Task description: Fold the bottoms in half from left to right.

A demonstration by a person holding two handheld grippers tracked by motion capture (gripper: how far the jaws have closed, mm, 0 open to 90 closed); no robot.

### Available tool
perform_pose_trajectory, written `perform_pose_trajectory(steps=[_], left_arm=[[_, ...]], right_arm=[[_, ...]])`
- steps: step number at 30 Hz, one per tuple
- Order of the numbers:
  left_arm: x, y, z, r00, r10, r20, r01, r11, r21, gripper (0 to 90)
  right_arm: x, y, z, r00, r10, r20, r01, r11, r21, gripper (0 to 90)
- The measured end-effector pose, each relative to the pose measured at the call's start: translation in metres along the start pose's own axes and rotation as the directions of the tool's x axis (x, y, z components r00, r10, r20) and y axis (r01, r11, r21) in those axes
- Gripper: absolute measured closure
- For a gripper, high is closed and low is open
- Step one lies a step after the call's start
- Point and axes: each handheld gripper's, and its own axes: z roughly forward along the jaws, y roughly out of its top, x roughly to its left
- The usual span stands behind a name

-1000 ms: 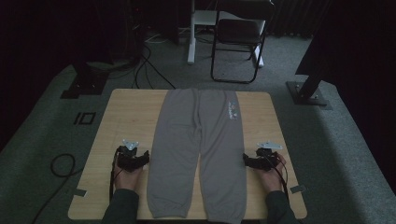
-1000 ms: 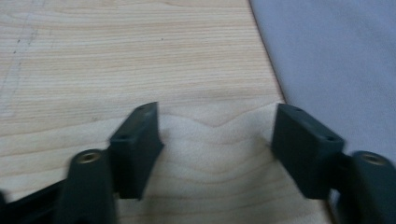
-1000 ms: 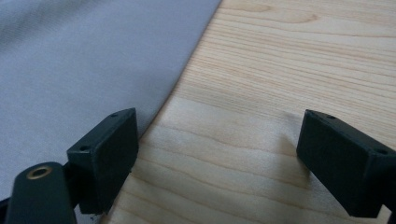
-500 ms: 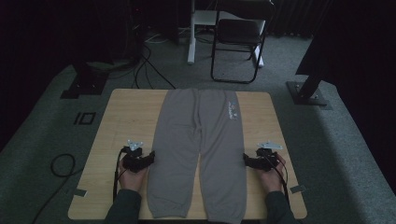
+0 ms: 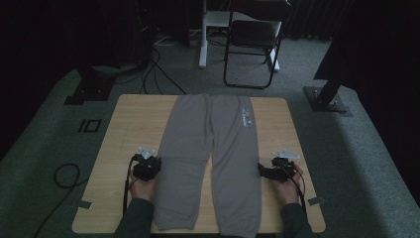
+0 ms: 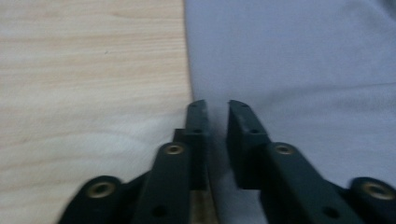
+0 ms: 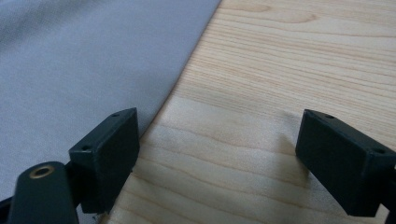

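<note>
bare table flanking grey pants

Small white print near the waistband of the grey sweatpants is too tiny to read. The picture's bottom edge cuts off both forearms. The left gripper view is blurred, its jaw bases cropped.

Dim, murky high view — brighter, softly blurred gripper views, faint shadows.

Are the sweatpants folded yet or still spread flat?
Spread flat: the sweatpants lie full length on the table, both legs side by side.
</note>
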Motion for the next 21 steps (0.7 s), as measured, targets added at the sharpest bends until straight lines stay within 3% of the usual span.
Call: perform_pose_trajectory(steps=[5,6,7,11,13,17,21], left_arm=[[0.006,-0.007,-0.009,0.9998,-0.003,0.021,0.003,1.0000,0.008,85.0],[0.007,-0.008,-0.010,0.9997,-0.008,0.023,0.007,0.9999,0.008,85.0],[0.008,-0.009,-0.012,0.9996,-0.009,0.027,0.009,0.9999,0.011,85.6],[0.013,-0.013,-0.016,0.9994,-0.016,0.032,0.016,0.9998,0.016,86.1],[0.014,-0.015,-0.019,0.9994,-0.014,0.031,0.014,0.9998,0.018,86.4],[0.017,-0.017,-0.022,0.9994,-0.017,0.029,0.016,0.9996,0.021,86.5],[0.018,-0.019,-0.024,0.9993,-0.023,0.028,0.023,0.9996,0.020,86.5]], right_arm=[[0.002,-0.002,-0.003,1.0000,0.000,-0.002,0.000,1.000,-0.005,17.3],[0.003,-0.003,-0.004,1.0000,0.000,-0.001,0.000,1.000,-0.008,20.3],[0.007,-0.005,-0.008,1.0000,-0.002,0.000,0.002,1.000,-0.014,31.3],[0.015,-0.005,-0.016,0.9995,-0.030,0.005,0.030,0.998,-0.053,33.4],[0.023,-0.005,-0.017,0.9988,-0.046,-0.017,0.045,0.997,-0.064,33.0],[0.029,-0.007,-0.012,0.9976,-0.065,-0.025,0.064,0.998,-0.022,32.7],[0.029,-0.010,-0.014,0.9987,-0.035,-0.037,0.035,0.999,-0.016,33.1]])
